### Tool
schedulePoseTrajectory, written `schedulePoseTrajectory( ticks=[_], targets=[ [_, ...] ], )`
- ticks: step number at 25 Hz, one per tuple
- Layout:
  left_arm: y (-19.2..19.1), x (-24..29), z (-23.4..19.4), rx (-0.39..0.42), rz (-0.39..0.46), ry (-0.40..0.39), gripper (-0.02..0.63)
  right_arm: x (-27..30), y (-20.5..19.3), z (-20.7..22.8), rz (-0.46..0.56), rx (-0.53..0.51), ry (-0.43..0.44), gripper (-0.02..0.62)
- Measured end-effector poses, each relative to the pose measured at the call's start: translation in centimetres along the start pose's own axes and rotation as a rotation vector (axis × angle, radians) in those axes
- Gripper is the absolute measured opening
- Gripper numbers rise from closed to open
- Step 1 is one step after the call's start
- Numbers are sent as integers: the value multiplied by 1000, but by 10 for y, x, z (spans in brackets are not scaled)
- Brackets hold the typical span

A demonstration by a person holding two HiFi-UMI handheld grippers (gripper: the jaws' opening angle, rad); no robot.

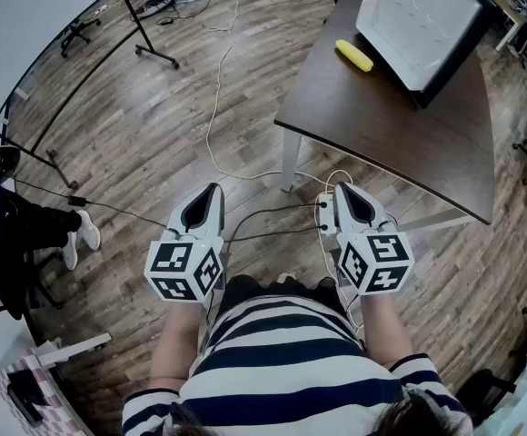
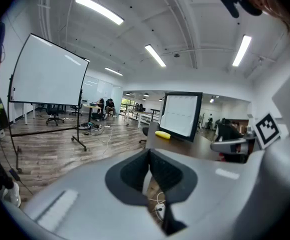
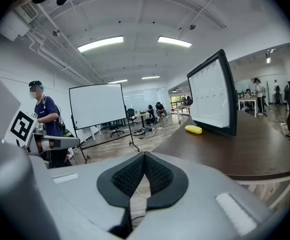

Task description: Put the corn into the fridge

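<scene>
A yellow corn cob [image 1: 354, 55] lies on the dark brown table [image 1: 400, 134], right beside the small black fridge [image 1: 418, 21] with its white face showing. In the gripper views the corn [image 2: 162, 133] [image 3: 193, 129] sits far ahead, at the foot of the fridge [image 2: 181, 115] [image 3: 212, 96]. My left gripper [image 1: 211, 193] [image 2: 149, 153] and right gripper [image 1: 347, 192] [image 3: 144, 155] hang side by side in front of my body, over the wooden floor, short of the table's near edge. Both are shut with nothing between the pads.
A table leg [image 1: 289, 162] stands just ahead of the grippers. White and black cables [image 1: 218, 89] trail over the floor. A whiteboard on a wheeled stand [image 2: 47, 76] [image 3: 97, 105] is off to the left, and a person [image 1: 9, 234] stands near it.
</scene>
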State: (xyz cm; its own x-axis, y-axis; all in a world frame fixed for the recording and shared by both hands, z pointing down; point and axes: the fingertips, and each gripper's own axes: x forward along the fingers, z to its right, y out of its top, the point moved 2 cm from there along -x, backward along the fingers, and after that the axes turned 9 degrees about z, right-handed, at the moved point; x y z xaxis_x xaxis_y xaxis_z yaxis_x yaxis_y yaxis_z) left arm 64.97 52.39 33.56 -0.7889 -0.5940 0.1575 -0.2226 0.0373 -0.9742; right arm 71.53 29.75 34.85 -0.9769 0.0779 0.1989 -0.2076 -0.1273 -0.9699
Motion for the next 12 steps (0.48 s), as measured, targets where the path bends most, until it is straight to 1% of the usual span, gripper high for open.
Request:
schedulePoseTrajectory(
  ticks=[5, 12],
  targets=[
    [-2, 23, -8, 1, 3, 20, 0, 28, 4, 11, 6, -17, 10, -8],
    [-1, 37, -31, -3, -5, 53, 0, 56, 0, 10, -15, -12, 26, -6]
  ],
)
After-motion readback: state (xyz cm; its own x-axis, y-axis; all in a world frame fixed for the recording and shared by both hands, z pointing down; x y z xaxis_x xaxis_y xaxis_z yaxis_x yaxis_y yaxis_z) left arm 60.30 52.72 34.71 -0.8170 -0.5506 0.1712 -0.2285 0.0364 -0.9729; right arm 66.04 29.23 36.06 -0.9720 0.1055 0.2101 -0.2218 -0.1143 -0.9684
